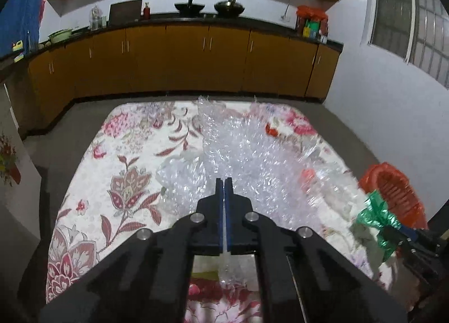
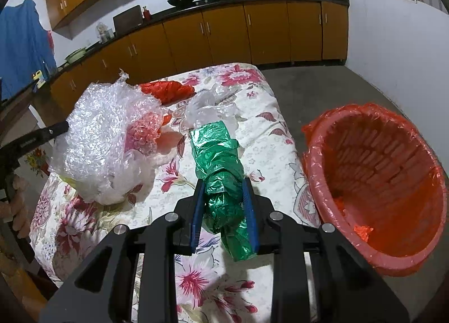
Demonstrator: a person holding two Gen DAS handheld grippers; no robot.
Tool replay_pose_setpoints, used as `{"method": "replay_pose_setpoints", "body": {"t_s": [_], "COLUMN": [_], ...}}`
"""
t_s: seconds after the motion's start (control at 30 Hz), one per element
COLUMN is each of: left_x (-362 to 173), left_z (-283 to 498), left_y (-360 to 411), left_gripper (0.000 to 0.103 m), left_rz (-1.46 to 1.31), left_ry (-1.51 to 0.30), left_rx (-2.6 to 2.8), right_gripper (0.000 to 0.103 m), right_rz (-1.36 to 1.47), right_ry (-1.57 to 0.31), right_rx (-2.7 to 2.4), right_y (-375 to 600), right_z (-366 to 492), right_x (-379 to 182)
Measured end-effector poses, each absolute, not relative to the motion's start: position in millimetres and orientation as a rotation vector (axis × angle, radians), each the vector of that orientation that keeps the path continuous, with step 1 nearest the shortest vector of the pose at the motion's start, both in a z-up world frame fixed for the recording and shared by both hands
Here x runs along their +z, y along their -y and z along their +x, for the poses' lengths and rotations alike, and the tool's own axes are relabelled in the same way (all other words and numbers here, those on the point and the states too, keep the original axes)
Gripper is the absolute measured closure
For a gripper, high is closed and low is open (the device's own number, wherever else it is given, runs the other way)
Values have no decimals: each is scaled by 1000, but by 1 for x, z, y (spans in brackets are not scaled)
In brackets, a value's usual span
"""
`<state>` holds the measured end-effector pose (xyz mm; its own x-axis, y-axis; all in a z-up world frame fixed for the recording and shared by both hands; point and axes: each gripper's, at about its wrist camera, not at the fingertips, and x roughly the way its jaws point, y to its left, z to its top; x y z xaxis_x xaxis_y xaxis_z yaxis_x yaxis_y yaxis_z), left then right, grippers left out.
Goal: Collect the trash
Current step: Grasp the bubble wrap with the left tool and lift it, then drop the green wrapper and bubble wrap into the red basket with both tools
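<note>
My left gripper (image 1: 224, 182) is shut on a sheet of clear bubble wrap (image 1: 247, 149) and holds it up over the floral table; it also shows in the right wrist view (image 2: 101, 137). My right gripper (image 2: 223, 185) is shut on a crumpled green plastic bag (image 2: 221, 171), also seen in the left wrist view (image 1: 377, 219). An orange trash basket (image 2: 373, 191) lined with an orange bag stands on the floor right of the table; it shows in the left wrist view (image 1: 393, 188). A red-orange plastic scrap (image 2: 168, 90) and a clear plastic bag (image 2: 207, 106) lie on the table.
The table carries a floral cloth (image 2: 261, 132). Yellow kitchen cabinets (image 1: 182, 59) with a dark counter run along the back wall. A window (image 1: 412, 14) is on the right wall. Grey floor (image 2: 322, 87) surrounds the table.
</note>
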<state>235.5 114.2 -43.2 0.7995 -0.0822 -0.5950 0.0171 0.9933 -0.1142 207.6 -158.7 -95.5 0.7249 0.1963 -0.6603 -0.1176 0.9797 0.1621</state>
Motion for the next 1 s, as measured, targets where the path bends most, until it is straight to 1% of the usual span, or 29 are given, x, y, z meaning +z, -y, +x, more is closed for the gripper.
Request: {"method": "replay_pose_setpoints", "body": {"t_s": [0.4, 0.7, 1.0], "left_x": [15, 24, 19], "left_z": [205, 195, 195], "left_y": [-92, -54, 5], "left_gripper": [100, 100, 100], "left_rz": [-75, -53, -77], "left_ry": [-493, -470, -479], "left_rx": [-142, -231, -352], "right_gripper": [76, 76, 76], "right_rz": [119, 129, 142], "right_ry": [-681, -648, -601], "right_rx": [170, 131, 4], "right_y": [168, 184, 229], "right_z": [197, 187, 172], "right_x": [-72, -58, -37]}}
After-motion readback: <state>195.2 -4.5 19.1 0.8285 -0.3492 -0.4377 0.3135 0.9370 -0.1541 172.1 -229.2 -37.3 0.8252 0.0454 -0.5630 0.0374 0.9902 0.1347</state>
